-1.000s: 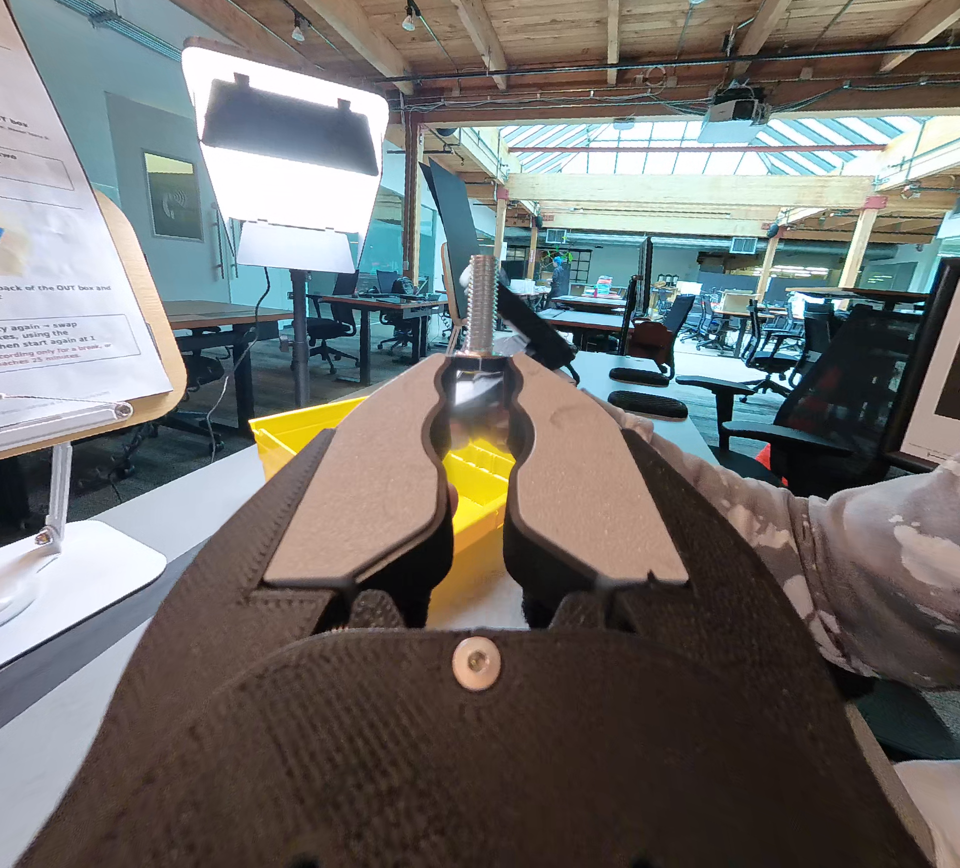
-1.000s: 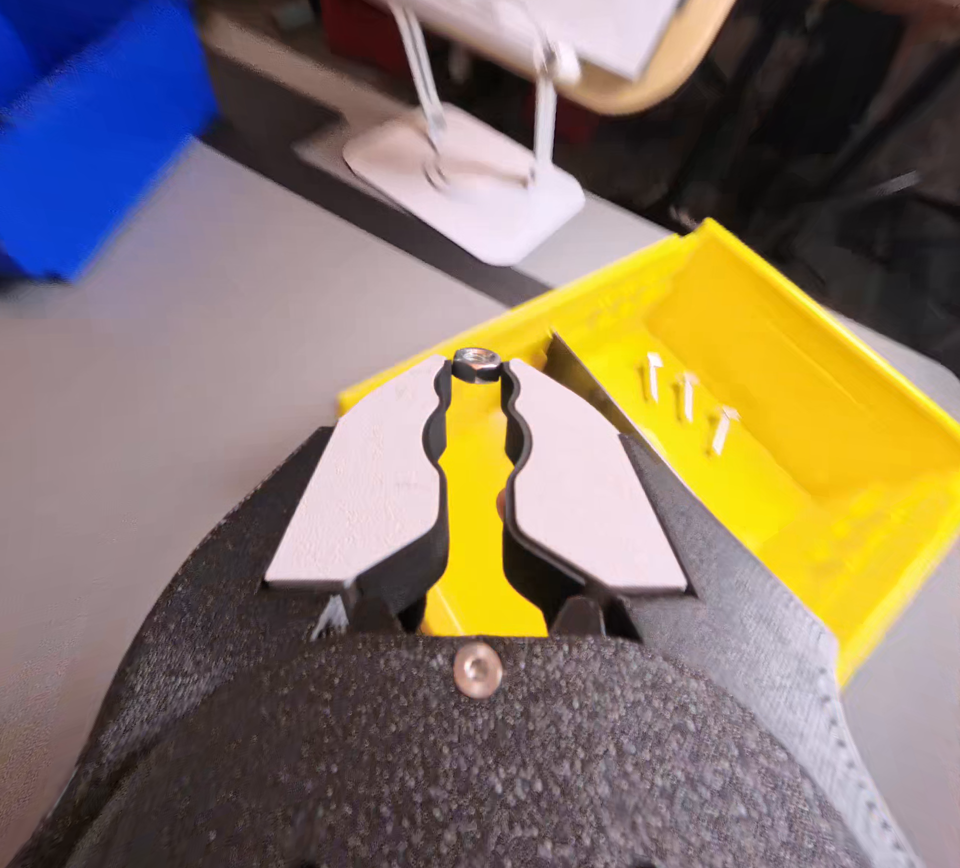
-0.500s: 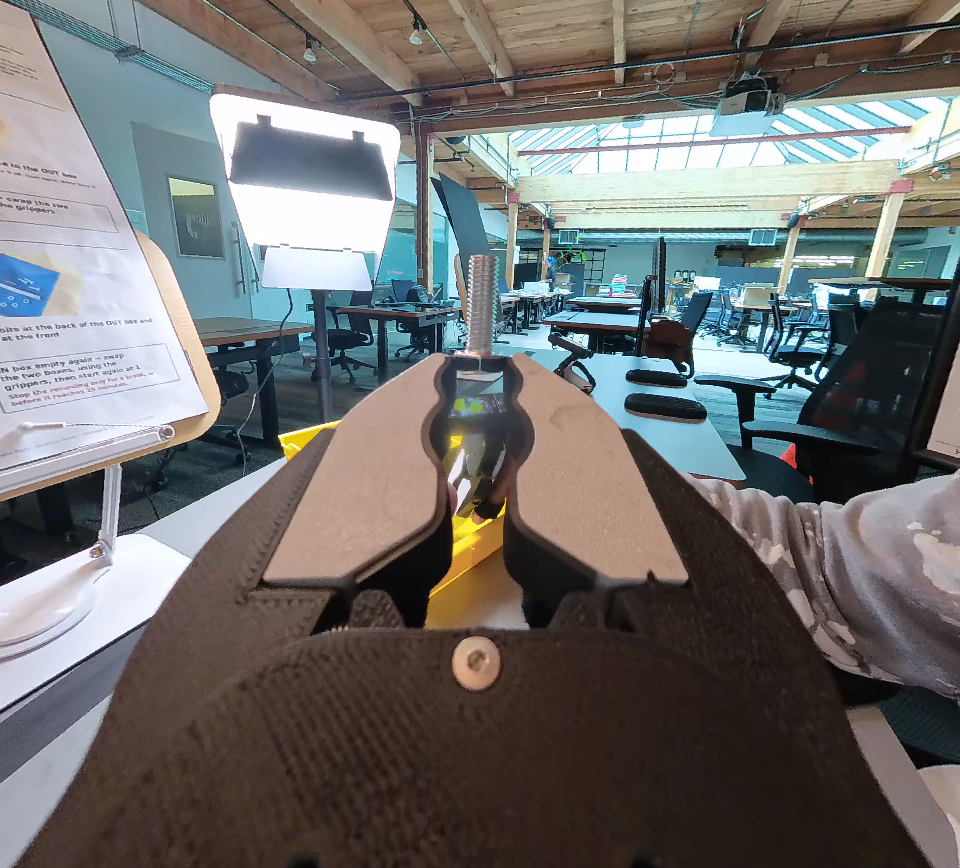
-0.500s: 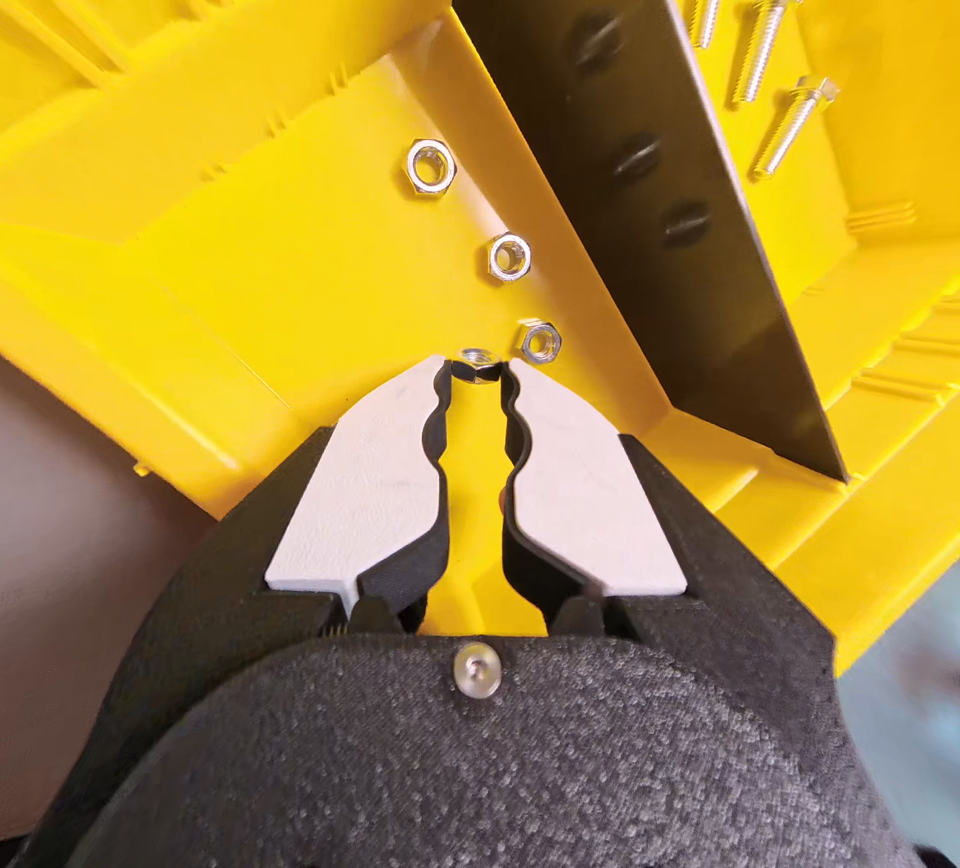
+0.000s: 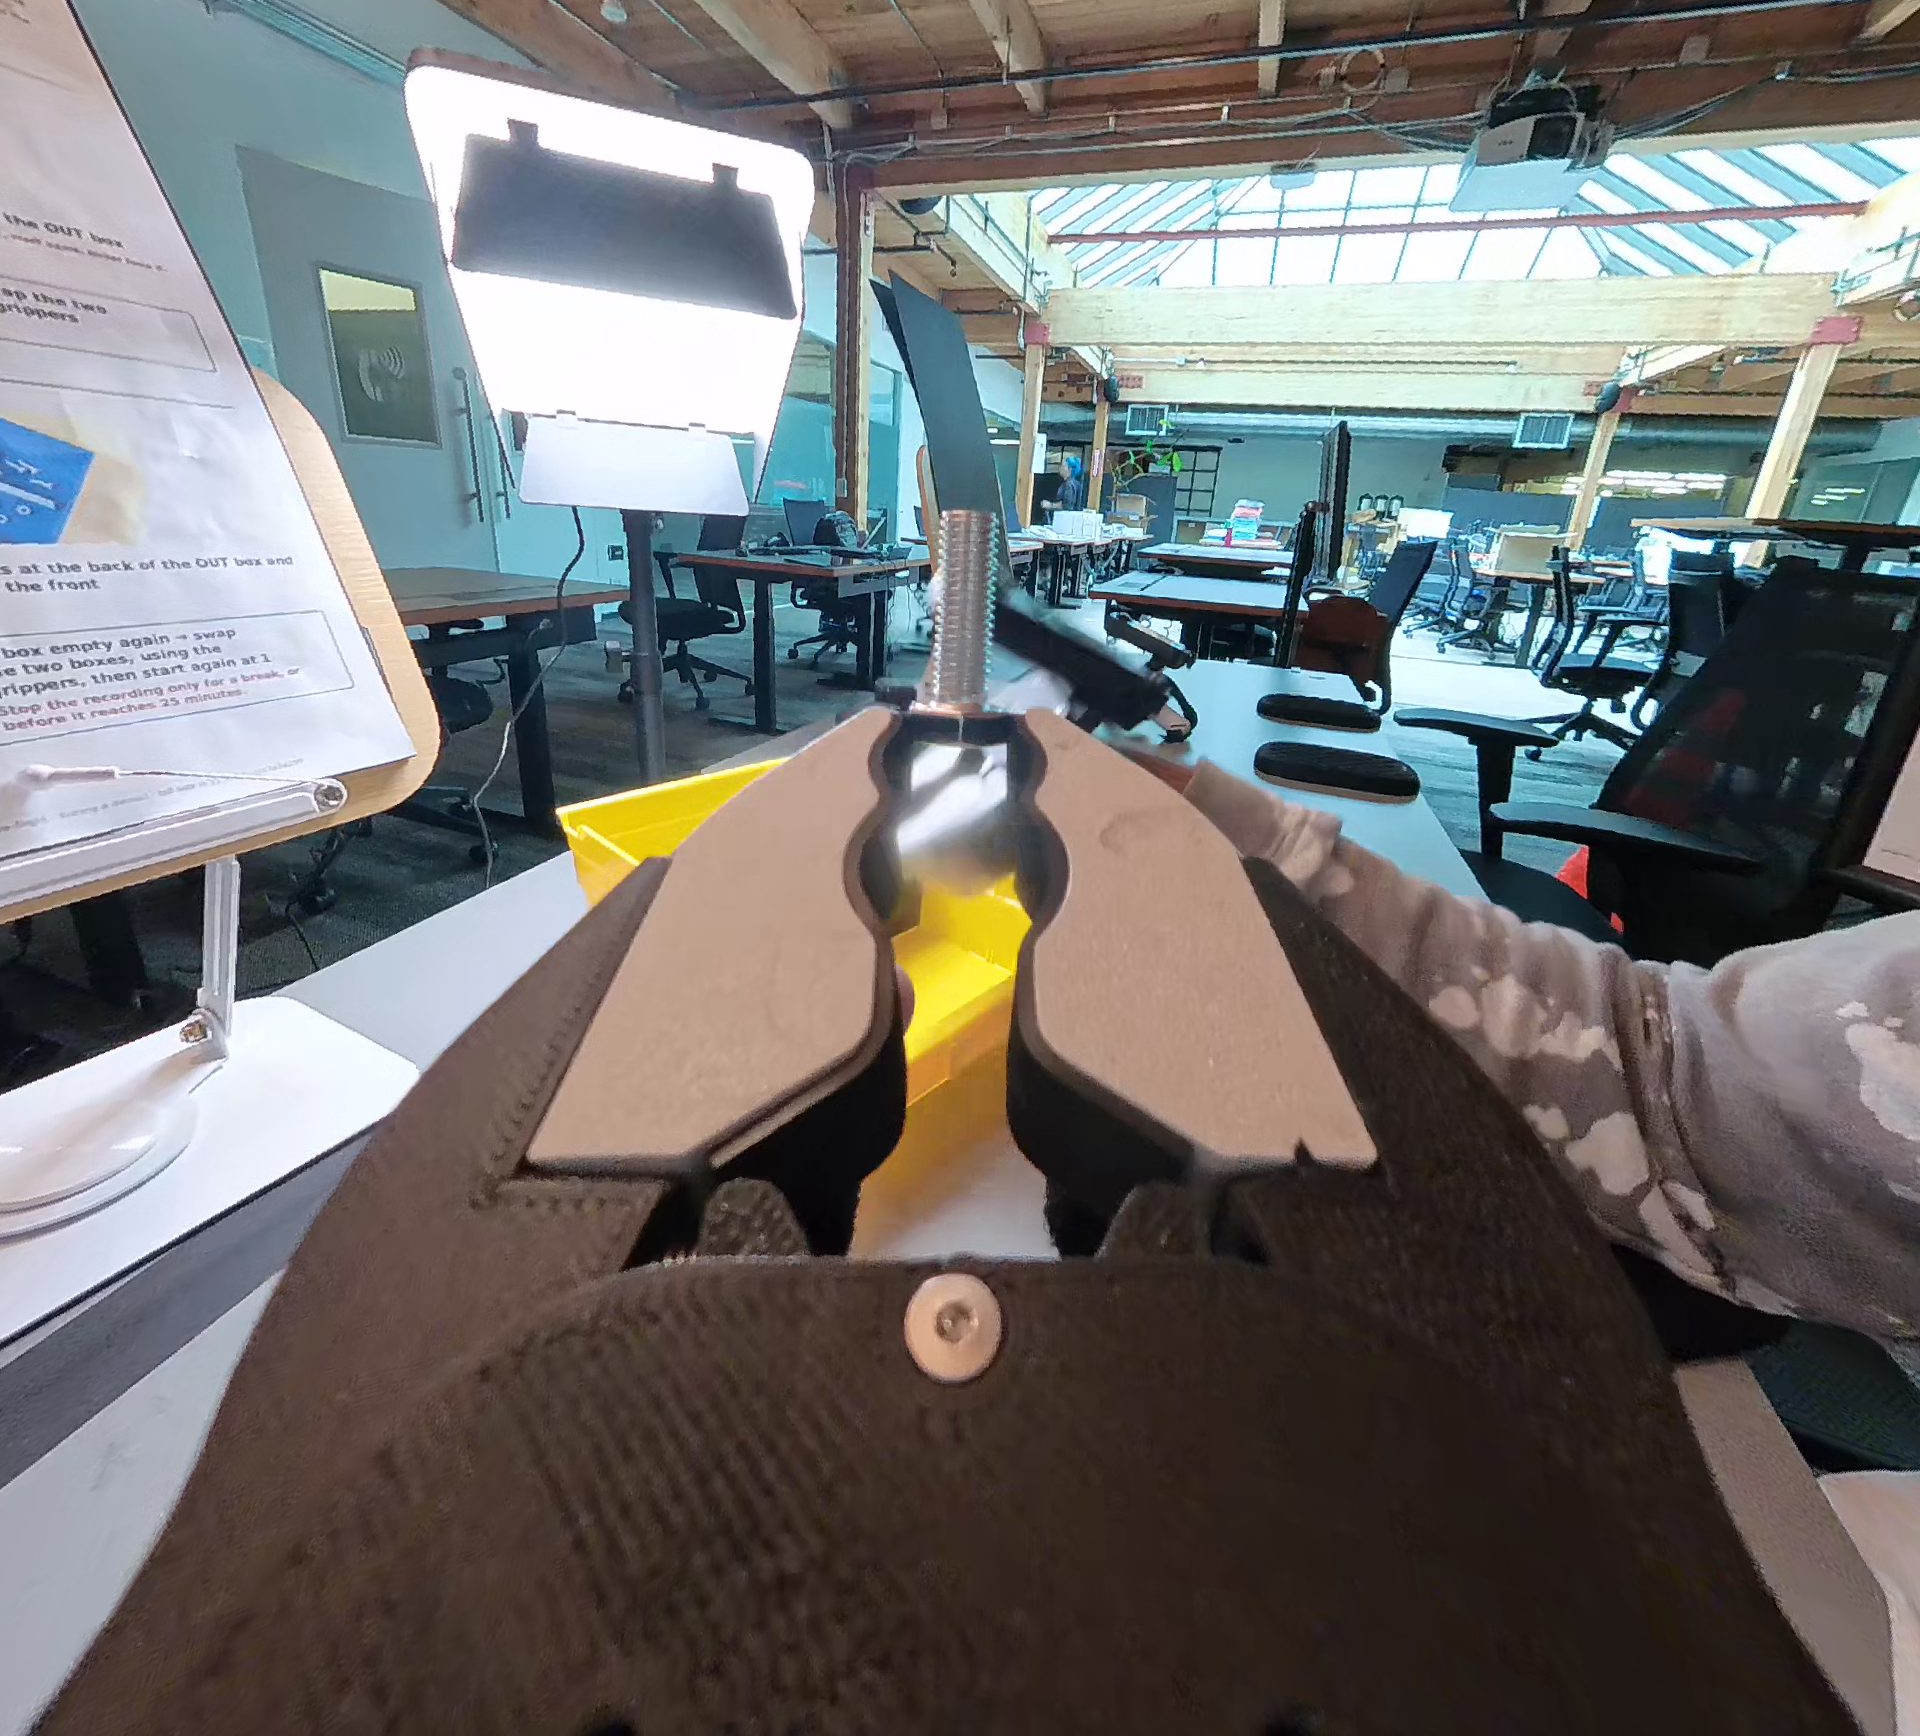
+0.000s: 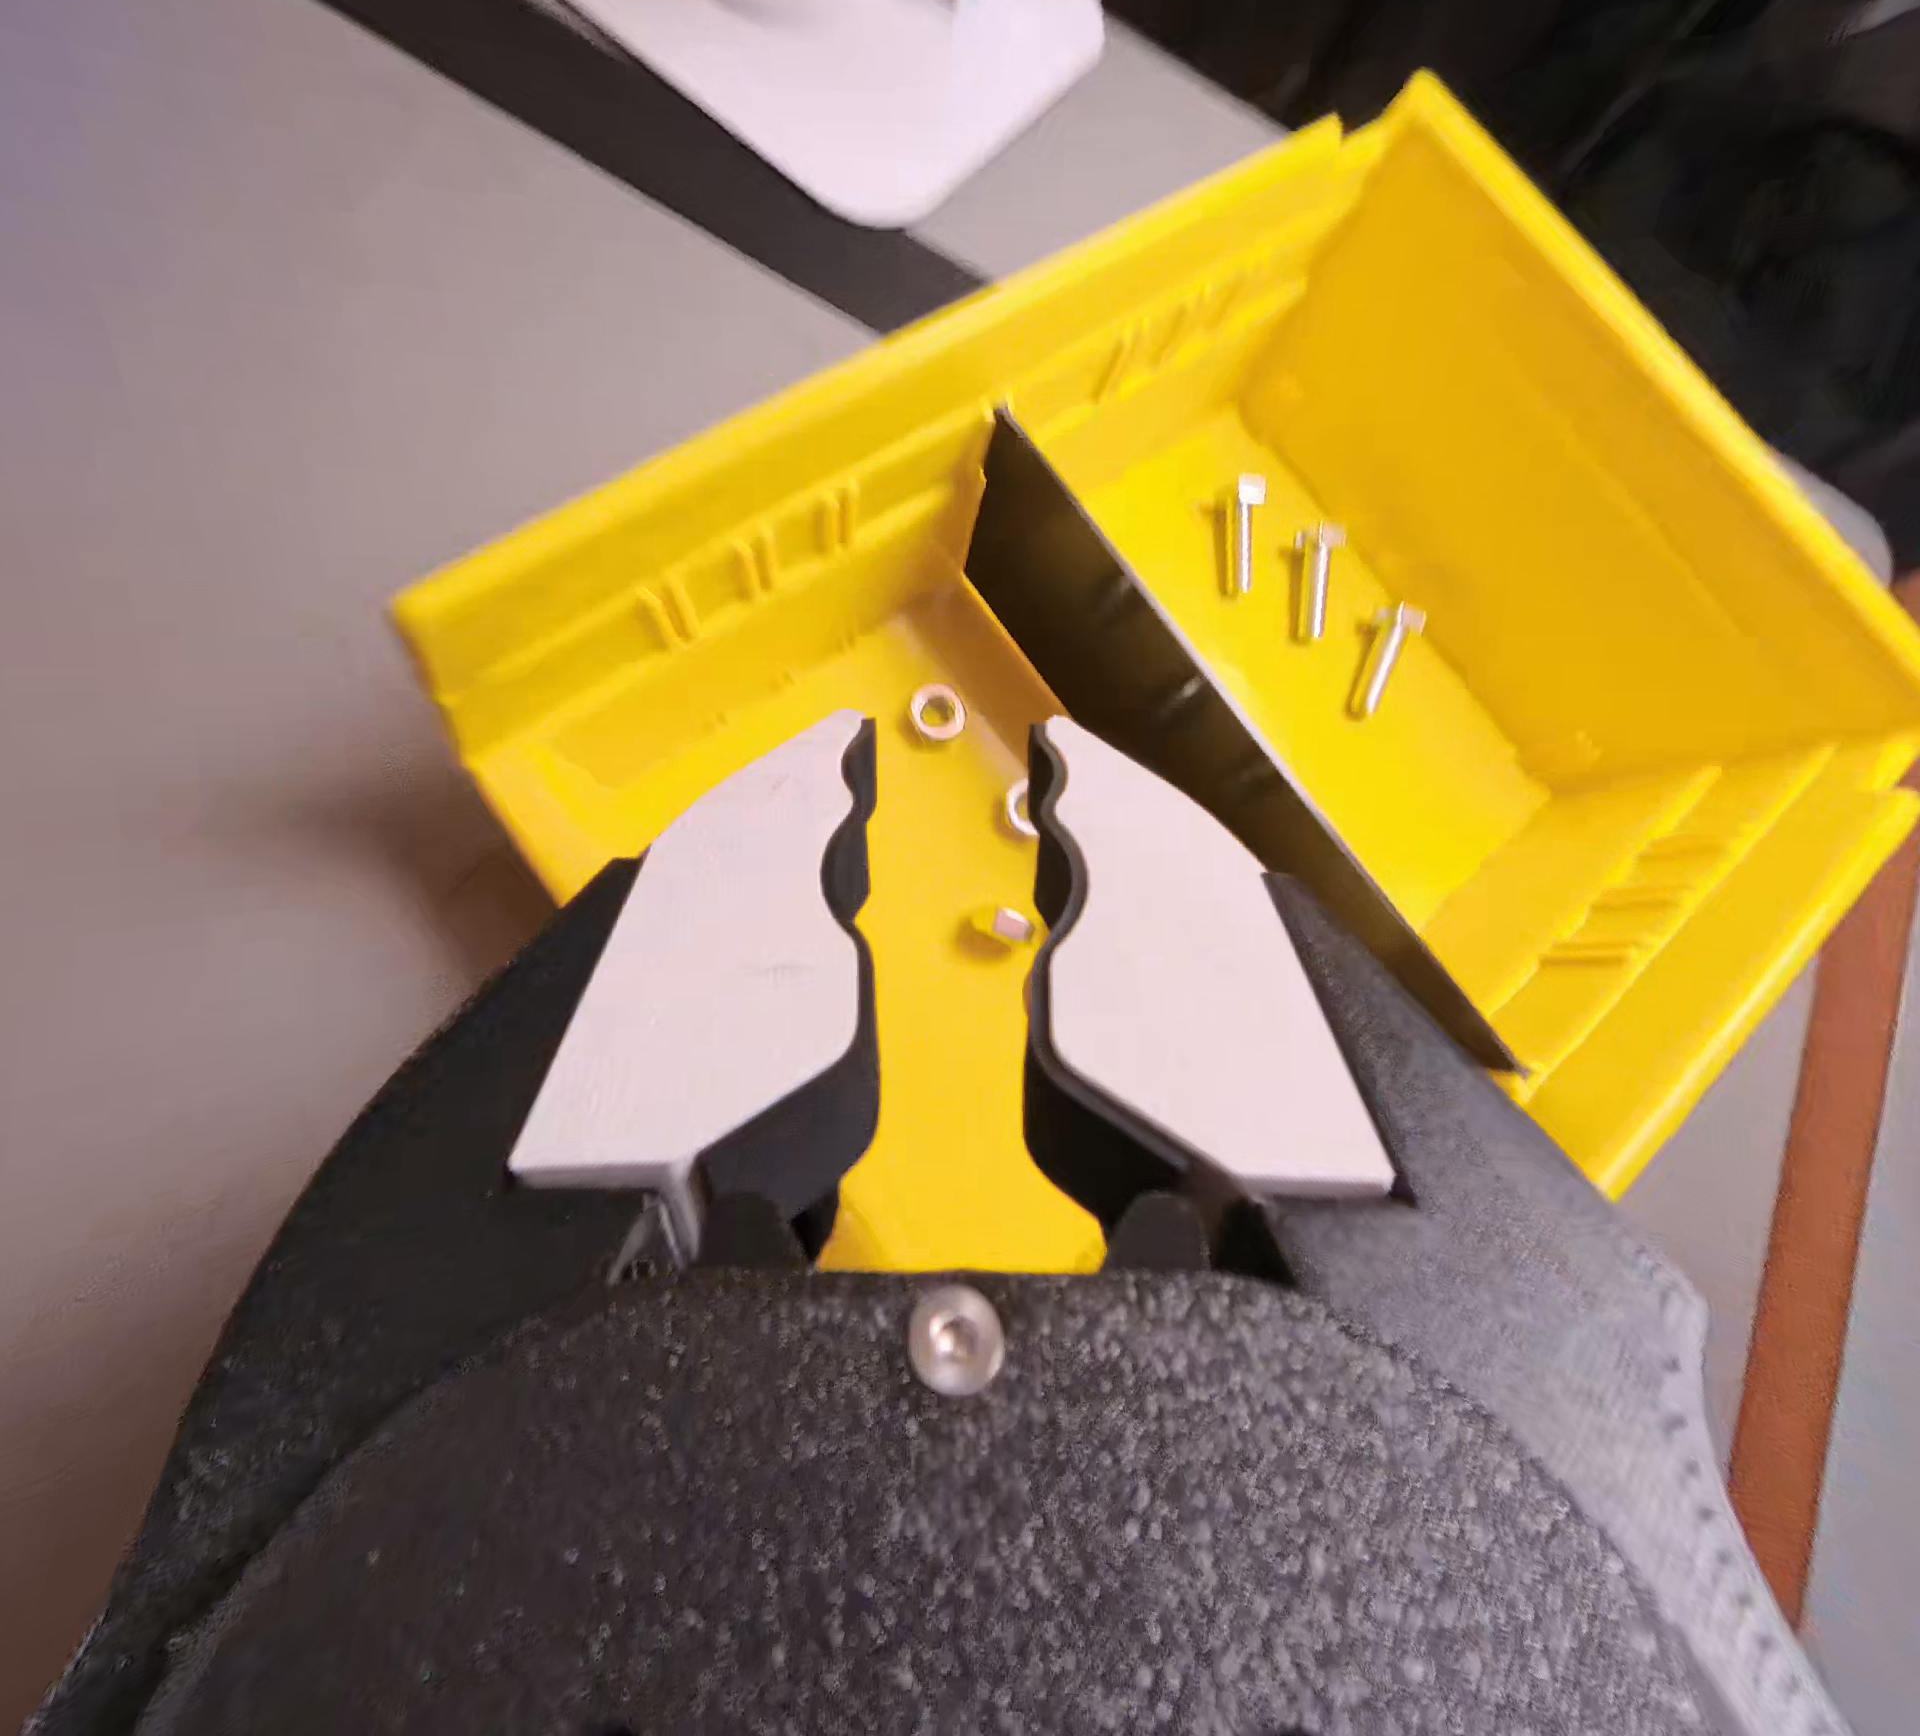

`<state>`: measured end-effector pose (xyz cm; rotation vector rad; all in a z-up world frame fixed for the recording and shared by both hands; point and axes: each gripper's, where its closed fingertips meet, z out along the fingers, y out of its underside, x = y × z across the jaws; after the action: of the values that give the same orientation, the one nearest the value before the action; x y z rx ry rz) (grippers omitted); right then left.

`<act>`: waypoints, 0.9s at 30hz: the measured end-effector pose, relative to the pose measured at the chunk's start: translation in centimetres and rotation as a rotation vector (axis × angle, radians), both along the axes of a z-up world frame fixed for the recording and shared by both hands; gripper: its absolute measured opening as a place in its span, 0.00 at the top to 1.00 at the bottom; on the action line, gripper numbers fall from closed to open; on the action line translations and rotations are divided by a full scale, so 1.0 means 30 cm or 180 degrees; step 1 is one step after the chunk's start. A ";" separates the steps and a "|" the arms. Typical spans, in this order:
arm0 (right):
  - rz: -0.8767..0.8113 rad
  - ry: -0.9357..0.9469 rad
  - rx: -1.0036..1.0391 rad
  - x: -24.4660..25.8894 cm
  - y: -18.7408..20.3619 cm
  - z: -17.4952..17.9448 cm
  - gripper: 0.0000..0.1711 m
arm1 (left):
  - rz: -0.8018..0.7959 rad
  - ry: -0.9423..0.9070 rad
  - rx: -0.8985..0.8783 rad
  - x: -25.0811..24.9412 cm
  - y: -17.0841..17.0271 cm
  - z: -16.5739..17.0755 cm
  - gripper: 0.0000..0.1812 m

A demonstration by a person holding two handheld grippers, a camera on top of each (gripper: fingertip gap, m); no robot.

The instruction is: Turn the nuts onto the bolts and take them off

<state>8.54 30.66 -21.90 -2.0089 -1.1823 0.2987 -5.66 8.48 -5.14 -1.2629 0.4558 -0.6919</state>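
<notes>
1. Left gripper [image 5: 958, 730]: jaws pinched nearly together at the tips, clamping the head of a bolt [image 5: 962, 611]. Threaded silver shank stands upright, pointing to 12 o'clock; bare thread as far as visible.
2. Right gripper [image 6: 948, 730]: jaws parted, nothing between the tips. It hangs over the front compartment of the yellow bin [image 6: 1558, 481].
3. Nuts: one small silver nut [image 6: 937, 712] lies on the bin floor just past the gap; a second [image 6: 1020, 806] is half hidden by the right finger; a third [image 6: 1004, 925] sits tilted between the fingers. View is blurred.
4. A black divider [image 6: 1122, 647] runs across the bin at 1 o'clock. Behind it, three bolts [image 6: 1311, 593] lie side by side, apart, heads toward 12.
5. Bin sits on the grey desk [image 6: 260, 387]. White stand base [image 6: 790, 24] at 12 o'clock, just beyond the bin.
6. Left view: clipboard on stand [image 5: 156, 543] at 9 o'clock, studio light [image 5: 623, 284] at 11, patterned sleeve [image 5: 1610, 1063] at 3.
</notes>
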 end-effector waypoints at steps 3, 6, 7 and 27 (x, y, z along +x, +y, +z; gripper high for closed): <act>0.0544 0.0831 0.0320 -0.069 -0.101 0.222 0.84 | -0.0043 0.0168 -0.0139 0.016 0.015 -0.038 0.90; 0.1292 0.1496 0.0411 -0.120 -0.276 0.400 0.86 | -0.0145 0.0338 -0.0284 0.044 0.027 -0.085 0.90; 0.1579 0.1630 0.0403 -0.134 -0.342 0.437 0.86 | -0.0185 0.0392 -0.0333 0.055 0.030 -0.102 0.90; 0.3157 0.1281 0.0060 -0.298 -0.712 0.338 0.94 | -0.0718 0.1170 -0.0940 0.178 0.024 -0.317 0.90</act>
<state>-0.39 9.29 -11.75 -1.1099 -1.7918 1.1025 -0.32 9.21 -14.66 -1.6447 0.8299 -0.7361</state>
